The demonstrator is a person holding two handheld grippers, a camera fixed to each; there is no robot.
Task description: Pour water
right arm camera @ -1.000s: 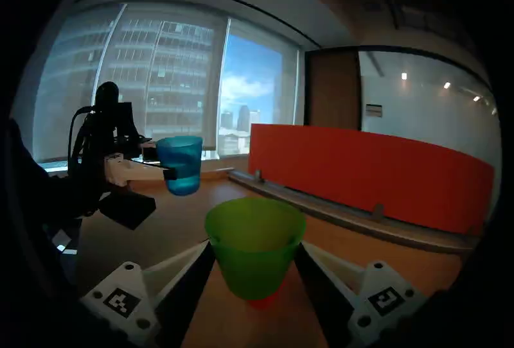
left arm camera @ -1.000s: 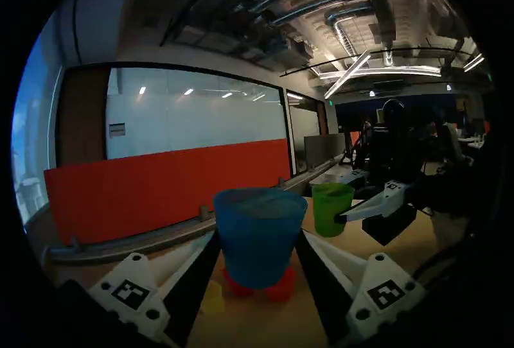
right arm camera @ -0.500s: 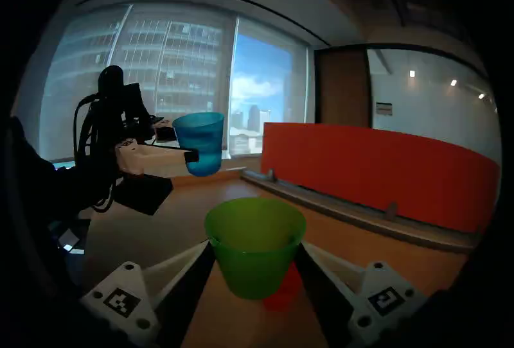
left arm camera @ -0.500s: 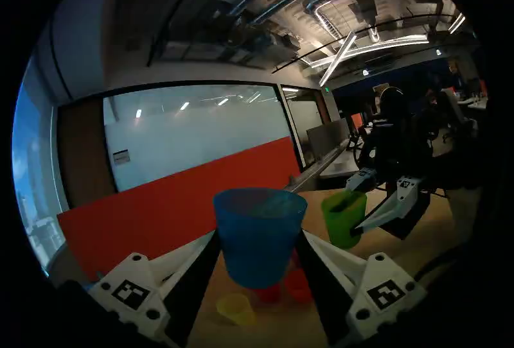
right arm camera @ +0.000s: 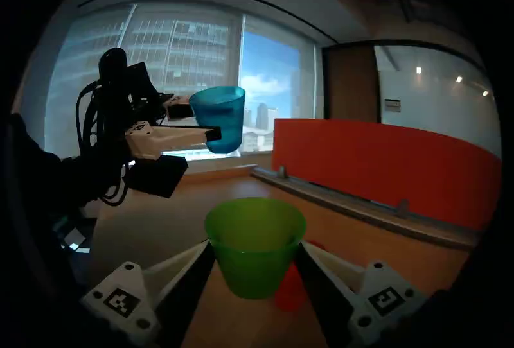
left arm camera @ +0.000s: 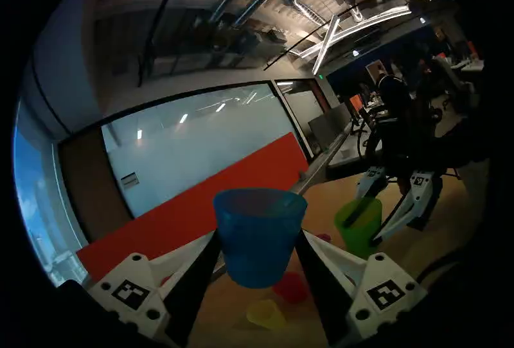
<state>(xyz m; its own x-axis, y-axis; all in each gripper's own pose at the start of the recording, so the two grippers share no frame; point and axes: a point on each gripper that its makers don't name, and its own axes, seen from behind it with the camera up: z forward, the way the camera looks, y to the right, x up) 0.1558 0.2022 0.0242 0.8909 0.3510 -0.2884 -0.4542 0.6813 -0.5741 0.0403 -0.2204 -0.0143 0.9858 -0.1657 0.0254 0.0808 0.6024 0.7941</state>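
With blue cup (left arm camera: 260,219) pinched by left hand-held gripper (left arm camera: 258,245) and green cup (right arm camera: 255,232) by right hand-held gripper (right arm camera: 255,255), water could be spilled if tipped before alignment.

Table: a wooden table (right arm camera: 151,235) spread below.
Small cups: a red cup (left arm camera: 290,287) stood on it, a yellow cup (left arm camera: 265,314) just beside.
Partition: an orange-red panel (right arm camera: 398,162) ran along the far edge.
Window: the window (right arm camera: 160,59) showed high-rise buildings and blue sky.
Ceiling: light strips (left arm camera: 326,34) glowed among exposed ducts.
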